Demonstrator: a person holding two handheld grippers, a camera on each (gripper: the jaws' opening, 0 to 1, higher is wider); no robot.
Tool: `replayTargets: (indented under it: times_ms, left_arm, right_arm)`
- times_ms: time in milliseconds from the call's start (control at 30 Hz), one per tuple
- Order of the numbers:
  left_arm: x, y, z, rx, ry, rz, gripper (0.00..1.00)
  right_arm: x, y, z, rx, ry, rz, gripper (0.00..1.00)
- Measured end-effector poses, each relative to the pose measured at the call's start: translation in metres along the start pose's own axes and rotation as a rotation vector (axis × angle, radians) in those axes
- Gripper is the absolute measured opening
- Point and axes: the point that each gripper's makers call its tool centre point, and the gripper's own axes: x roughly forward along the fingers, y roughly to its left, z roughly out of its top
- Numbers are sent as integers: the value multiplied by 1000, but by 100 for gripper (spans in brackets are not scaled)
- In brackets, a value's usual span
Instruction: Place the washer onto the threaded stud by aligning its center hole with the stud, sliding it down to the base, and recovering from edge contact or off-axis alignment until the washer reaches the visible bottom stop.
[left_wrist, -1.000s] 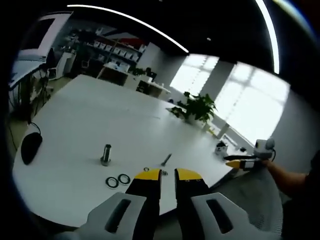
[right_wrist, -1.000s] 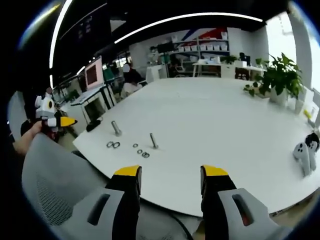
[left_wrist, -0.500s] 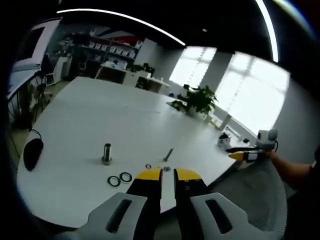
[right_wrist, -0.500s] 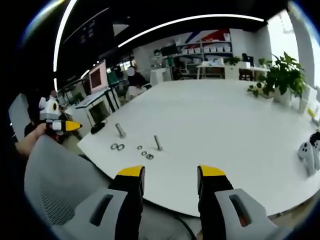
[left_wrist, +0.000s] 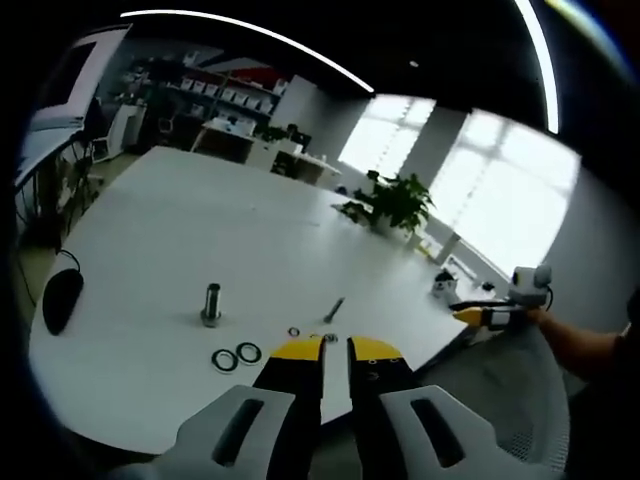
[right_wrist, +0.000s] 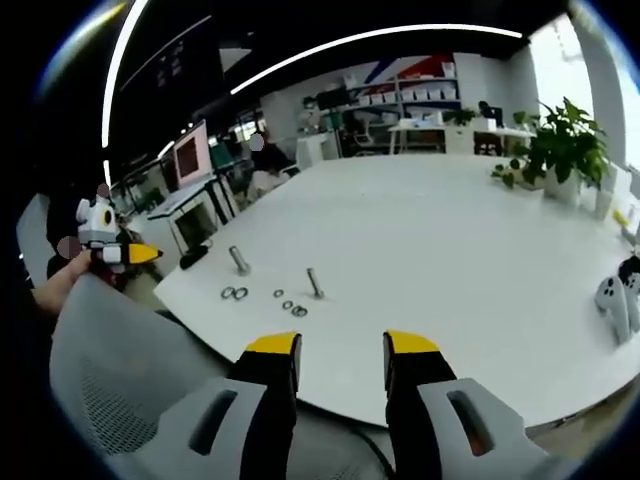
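Left gripper view, far left of frame: a dark mouse (left_wrist: 60, 298) lying on the white table (left_wrist: 180, 230), its cable trailing up. Right of it, left of centre, a short upright stud (left_wrist: 211, 304) with a thick base; just below that, a pair of dark rings (left_wrist: 236, 356) side by side on the tabletop. Further right, small washers (left_wrist: 294, 331) near a thin bolt (left_wrist: 334, 309) leaning at a tilt — all loose on the table, none on a stud. Bottom centre, the left gripper (left_wrist: 335, 349) with yellow tips nearly closed, a slim gap between them, nothing gripped. Upper right of centre, a potted plant (left_wrist: 393, 207) before bright windows. Far right, the right gripper (left_wrist: 468, 312) held in a hand (left_wrist: 540, 318) past the table edge. Right gripper view, far left of frame: the left gripper (right_wrist: 148, 255) held in a hand (right_wrist: 68, 268), above a grey mesh chair back (right_wrist: 120, 360). Left of centre on the table (right_wrist: 440, 250): the stud (right_wrist: 239, 260), the rings (right_wrist: 234, 293), the washers (right_wrist: 292, 307), the bolt (right_wrist: 315, 283) standing close beside them. Bottom centre, the right gripper (right_wrist: 341, 345) with jaws apart, empty, short of the table's near edge. Upper right, the plant (right_wrist: 558, 150); far right edge, a white controller (right_wrist: 612, 305) on the table.
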Motion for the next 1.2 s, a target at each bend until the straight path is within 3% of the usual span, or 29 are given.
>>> replayTargets:
  times_ms: [100, 267, 333, 400, 433, 533, 767, 867, 1100, 1200]
  left_arm:
    - [1, -2, -5, -32, 21, -11, 7]
    - [-3, 3, -18, -67, 61, 8, 7]
    - [-4, 3, -23, -57, 87, 11, 8]
    - [-5, 6, -25, -52, 98, 26, 8]
    - [-6, 7, -26, -56, 101, 36, 8]
    - [-14, 18, -26, -93, 79, 77, 8]
    - [-15, 25, -10, -117, -14, 103, 14]
    - [-13, 25, -9, -118, -9, 95, 14]
    - [-13, 29, -10, -134, 2, 109, 13]
    - [-18, 37, -10, -143, -12, 120, 13]
  right_arm:
    - [4, 6, -17, -18, 110, 41, 34]
    - [4, 18, -33, -49, 217, 110, 33]
    - [4, 23, -31, -86, 213, 137, 33]
    - [5, 34, -18, -113, 139, 192, 34]
    - [5, 36, -19, -120, 147, 204, 34]
    - [8, 42, -29, -218, 247, 276, 34]
    - [34, 43, -14, -445, 292, 382, 34]
    - [48, 53, -9, -525, 298, 442, 34]
    - [82, 70, -20, -693, 397, 554, 33]
    - [102, 68, -27, -779, 429, 561, 33]
